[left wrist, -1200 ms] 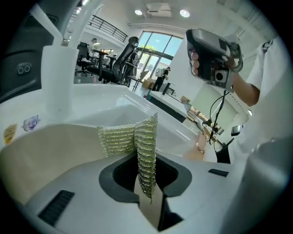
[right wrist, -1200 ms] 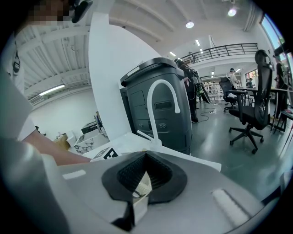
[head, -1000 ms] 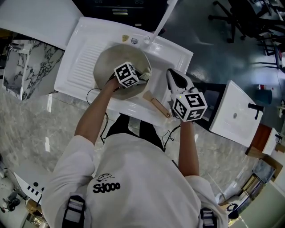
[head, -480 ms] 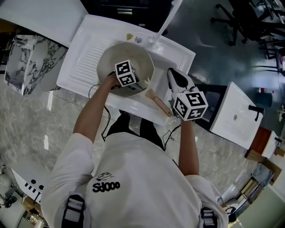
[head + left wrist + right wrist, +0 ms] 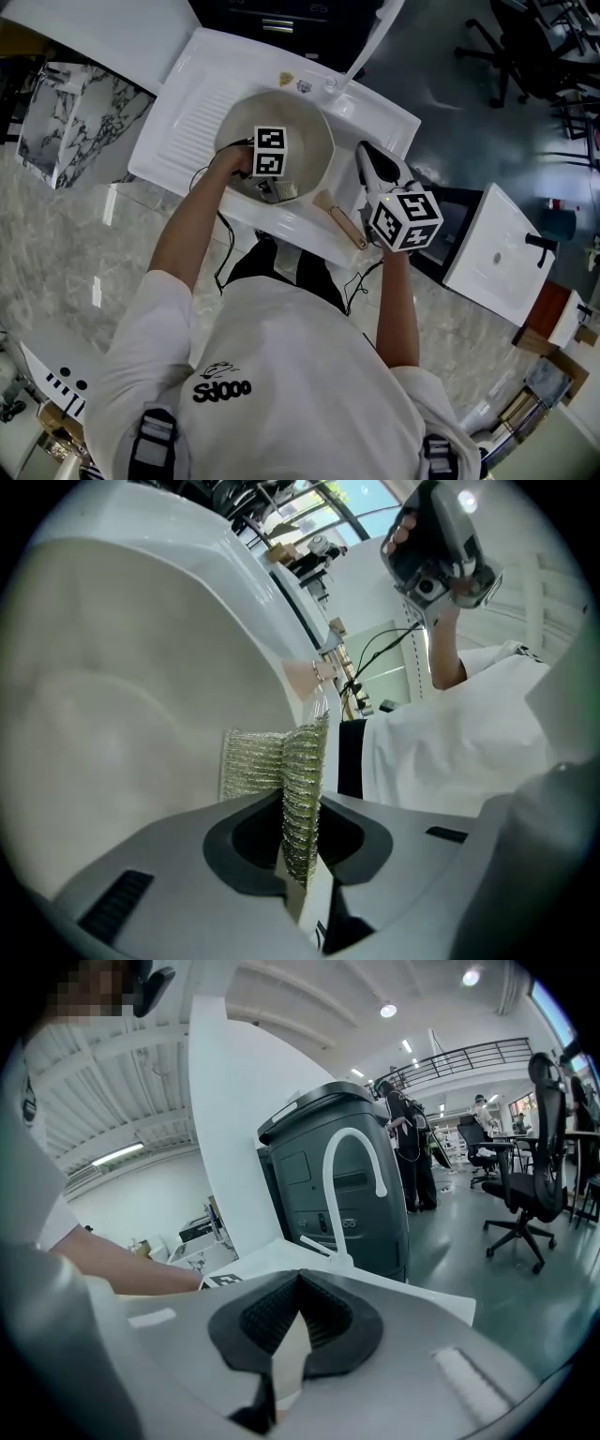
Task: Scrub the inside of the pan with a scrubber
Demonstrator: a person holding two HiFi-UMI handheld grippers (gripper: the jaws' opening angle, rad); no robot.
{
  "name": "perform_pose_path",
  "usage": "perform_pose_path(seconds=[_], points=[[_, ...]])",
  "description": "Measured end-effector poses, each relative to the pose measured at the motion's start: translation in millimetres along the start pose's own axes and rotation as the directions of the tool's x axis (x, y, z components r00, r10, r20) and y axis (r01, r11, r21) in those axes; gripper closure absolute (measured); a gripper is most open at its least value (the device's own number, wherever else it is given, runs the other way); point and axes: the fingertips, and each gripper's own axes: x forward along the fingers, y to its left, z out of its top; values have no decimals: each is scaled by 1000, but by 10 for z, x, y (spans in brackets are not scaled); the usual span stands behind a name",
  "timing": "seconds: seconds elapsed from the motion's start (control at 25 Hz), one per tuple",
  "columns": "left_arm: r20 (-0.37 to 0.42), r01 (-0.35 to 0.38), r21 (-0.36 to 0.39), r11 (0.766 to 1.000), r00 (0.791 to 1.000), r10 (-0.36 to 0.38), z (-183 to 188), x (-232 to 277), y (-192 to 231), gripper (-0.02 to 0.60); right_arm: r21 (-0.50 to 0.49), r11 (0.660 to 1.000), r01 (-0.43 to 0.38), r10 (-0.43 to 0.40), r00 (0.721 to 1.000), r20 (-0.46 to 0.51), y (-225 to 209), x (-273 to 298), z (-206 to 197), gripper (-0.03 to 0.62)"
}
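Observation:
A round pale pan (image 5: 302, 131) sits in the white sink (image 5: 180, 122), its wooden handle (image 5: 337, 223) pointing toward me. My left gripper (image 5: 277, 187) is inside the pan, shut on a folded silvery mesh scrubber (image 5: 282, 191). In the left gripper view the scrubber (image 5: 274, 761) sticks up from the left gripper (image 5: 298, 855) against the pan's inner wall (image 5: 122, 696). My right gripper (image 5: 365, 156) hovers just right of the handle, apart from it. In the right gripper view the right gripper (image 5: 298, 1321) is shut, with nothing seen between the fingers.
A white faucet (image 5: 368, 42) curves up behind the sink; it is straight ahead as the faucet (image 5: 352, 1185) in the right gripper view, before a dark grey machine (image 5: 361, 1166). A ribbed drainboard (image 5: 192, 108) lies left of the pan. Marble floor and another white basin (image 5: 497, 248) surround me.
My left gripper has swept the scrubber from the pan's right rim round to its near wall, and its cube has turned. The right gripper has stayed beside the handle.

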Motion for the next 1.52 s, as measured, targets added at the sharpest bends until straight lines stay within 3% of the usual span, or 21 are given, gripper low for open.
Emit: perform_pose_path(seconds=[0.32, 0.72, 0.96, 1.04, 1.2, 1.52], points=[[-149, -3, -28, 1000, 989, -1, -342, -115, -20, 517, 19, 999, -43, 42, 999, 13, 61, 151, 109, 585], [-349, -141, -37, 989, 929, 120, -796, -368, 151, 517, 25, 997, -75, 75, 997, 3, 99, 323, 147, 585], [-381, -197, -45, 979, 910, 165, -893, -460, 228, 517, 23, 996, -88, 88, 996, -4, 165, 368, 136, 585], [-412, -251, -35, 967, 886, 214, -922, -495, 307, 517, 22, 996, -89, 89, 996, -5, 170, 367, 132, 585], [-476, -378, -8, 926, 815, 329, -977, -603, 499, 517, 26, 996, -84, 84, 996, -11, 144, 342, 104, 585], [-494, -620, 21, 785, 676, 547, -1027, -911, 901, 517, 30, 996, -84, 85, 996, -23, 140, 342, 53, 585]])
